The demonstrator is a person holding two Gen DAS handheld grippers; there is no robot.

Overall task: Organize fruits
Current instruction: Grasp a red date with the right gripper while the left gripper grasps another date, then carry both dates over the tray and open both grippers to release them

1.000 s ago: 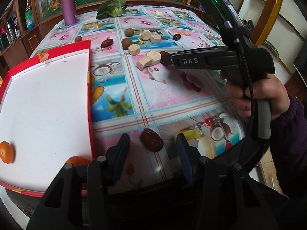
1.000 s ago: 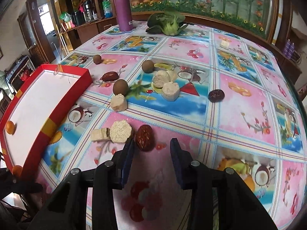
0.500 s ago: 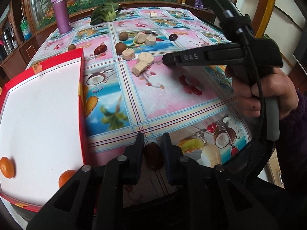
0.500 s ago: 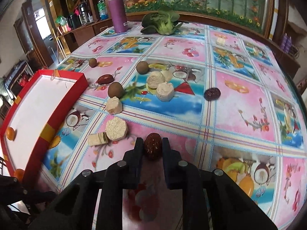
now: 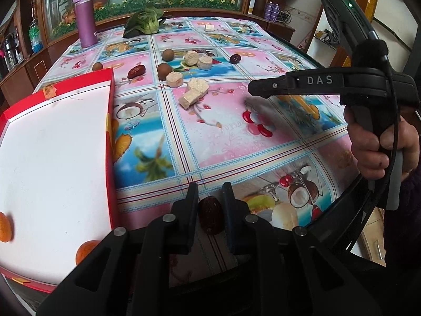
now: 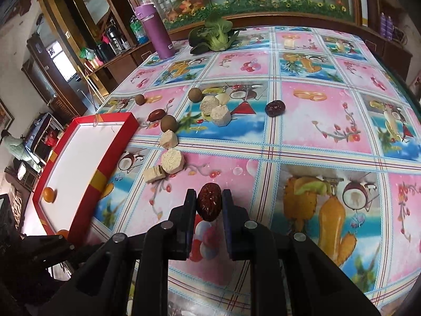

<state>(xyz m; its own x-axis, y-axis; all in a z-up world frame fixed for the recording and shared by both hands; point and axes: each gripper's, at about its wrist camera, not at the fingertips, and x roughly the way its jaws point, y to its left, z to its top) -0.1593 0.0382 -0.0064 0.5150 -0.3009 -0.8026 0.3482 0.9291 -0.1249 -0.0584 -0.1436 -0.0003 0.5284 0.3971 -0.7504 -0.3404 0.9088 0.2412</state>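
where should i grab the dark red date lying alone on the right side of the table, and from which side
Take the lone date across its short width at the middle, jaws on its two long flanks. It lies flat with its long axis roughly left-right and bare cloth all round, so coming down from above looks easiest. Both grippers already hold dates, so one must unload first.

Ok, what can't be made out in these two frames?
- Left wrist view: the lower orange in the red tray is part hidden by the left gripper; the other orange is cut off by the frame edge.
- Left wrist view: the right gripper's tips are motion-blurred, so the date it holds cannot be seen there.
- Right wrist view: the left gripper is a dark shape in the corner; jaws unreadable.
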